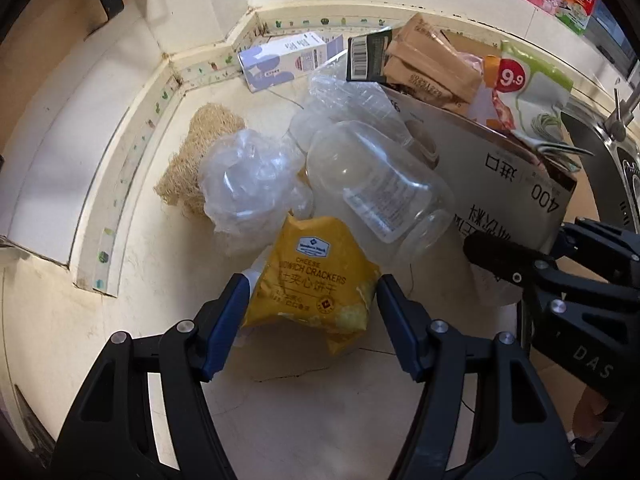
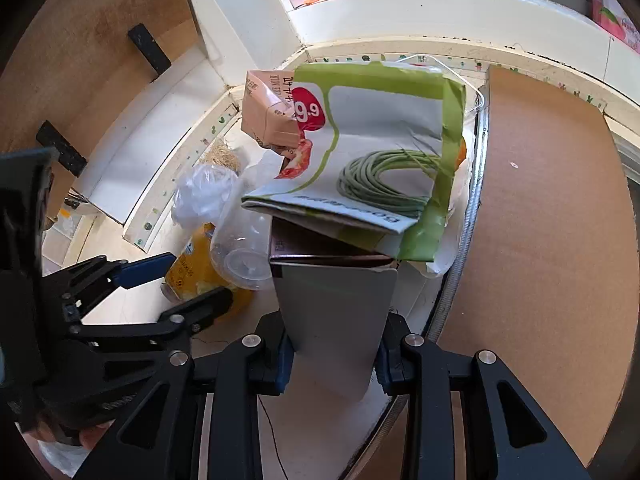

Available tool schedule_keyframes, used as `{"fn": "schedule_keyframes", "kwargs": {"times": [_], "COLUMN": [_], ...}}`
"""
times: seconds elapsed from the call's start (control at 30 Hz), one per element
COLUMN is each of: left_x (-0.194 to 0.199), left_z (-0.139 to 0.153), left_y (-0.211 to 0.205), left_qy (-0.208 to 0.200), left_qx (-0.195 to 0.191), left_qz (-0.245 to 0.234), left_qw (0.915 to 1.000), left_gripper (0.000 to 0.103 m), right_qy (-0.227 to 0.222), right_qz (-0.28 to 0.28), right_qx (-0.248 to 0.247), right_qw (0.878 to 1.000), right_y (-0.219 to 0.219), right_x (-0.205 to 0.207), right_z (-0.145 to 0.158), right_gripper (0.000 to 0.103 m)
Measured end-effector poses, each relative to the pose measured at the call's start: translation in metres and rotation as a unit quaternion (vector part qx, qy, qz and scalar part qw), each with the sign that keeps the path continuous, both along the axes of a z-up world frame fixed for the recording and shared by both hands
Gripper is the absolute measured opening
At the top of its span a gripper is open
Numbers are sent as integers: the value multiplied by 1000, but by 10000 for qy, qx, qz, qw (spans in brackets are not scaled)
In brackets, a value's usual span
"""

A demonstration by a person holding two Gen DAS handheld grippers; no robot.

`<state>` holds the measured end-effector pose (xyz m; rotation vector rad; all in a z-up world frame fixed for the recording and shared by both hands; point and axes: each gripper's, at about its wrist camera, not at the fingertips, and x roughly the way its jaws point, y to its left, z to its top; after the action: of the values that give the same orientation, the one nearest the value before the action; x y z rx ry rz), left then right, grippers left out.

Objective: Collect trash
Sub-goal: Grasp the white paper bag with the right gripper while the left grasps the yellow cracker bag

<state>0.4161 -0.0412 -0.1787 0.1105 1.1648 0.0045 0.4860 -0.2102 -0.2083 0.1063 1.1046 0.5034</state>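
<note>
Left gripper point(image 1: 308, 300): nearest the left wrist camera; jaws spread, one blue pad on each side of the yellow cracker bag, and I cannot tell whether they touch it.
Cracker bag point(image 1: 314, 280): yellow, printed "CHEESE SANDWICH CRACKERS", lying on the cream counter point(image 1: 320, 408) between the left jaws.
Right gripper point(image 2: 332, 356): jaws pinching a flap of the grey cardboard box.
Cardboard box point(image 2: 336, 312): grey outside, brown inside, holding collected trash; in the left view it sits to the right of the loose pile.
Flyer point(image 2: 380, 152): green and white, with a red "9.9" sticker and a picture of green beans, lying on top of the box.
Brown carton point(image 2: 268, 116): crumpled, beside the flyer at the box's far side.
Clear plastic jar point(image 1: 380, 188): on its side, just behind the cracker bag.
Crumpled clear plastic point(image 1: 248, 176): left of the jar, touching the cracker bag's top edge.
Loofah scrubber point(image 1: 196, 156): tan, fibrous, behind the crumpled plastic, near the wall.
Blue-and-white carton point(image 1: 288, 60): lying on its side against the back wall.
Sink point(image 1: 612, 160): steel, at the right edge, behind the box.
</note>
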Motion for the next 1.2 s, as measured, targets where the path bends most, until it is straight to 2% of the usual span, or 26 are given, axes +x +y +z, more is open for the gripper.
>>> {"fn": "schedule_keyframes", "kwargs": {"times": [0.07,0.2,0.23,0.4,0.53,0.63,0.67,0.83,1.2], "left_x": [-1,-7,-9,-20,-31,-38,-41,-52,-82], "left_z": [3,11,13,25,38,47,51,66,96], "left_y": [0,2,3,13,22,27,28,32,30], "left_qy": [-65,-210,-217,-299,-413,-509,-549,-702,-945], "left_qx": [-38,-119,-154,-452,-662,-732,-748,-818,-1002], "left_qz": [4,76,96,282,398,432,439,442,248], "left_qw": [10000,9997,9996,9981,9962,9951,9947,9932,9902], "left_gripper": [49,37,24,24,24,24,24,24,24], "right_qy": [-1,-45,-63,18,400,695,727,635,524], "right_qz": [-4,34,50,54,-27,-84,-102,-89,-80], "right_qx": [38,115,140,472,1073,1697,1773,1872,1848], "right_qw": [10000,9999,9999,9989,9934,9830,9814,9802,9813], "right_y": [-3,-7,-7,-13,-23,-30,-32,-30,-25], "right_x": [-1,-7,-9,-14,-14,-17,-18,-29,-62], "right_z": [1,11,13,25,30,36,38,59,74], "right_gripper": [32,31,31,31,31,31,31,30,30]}}
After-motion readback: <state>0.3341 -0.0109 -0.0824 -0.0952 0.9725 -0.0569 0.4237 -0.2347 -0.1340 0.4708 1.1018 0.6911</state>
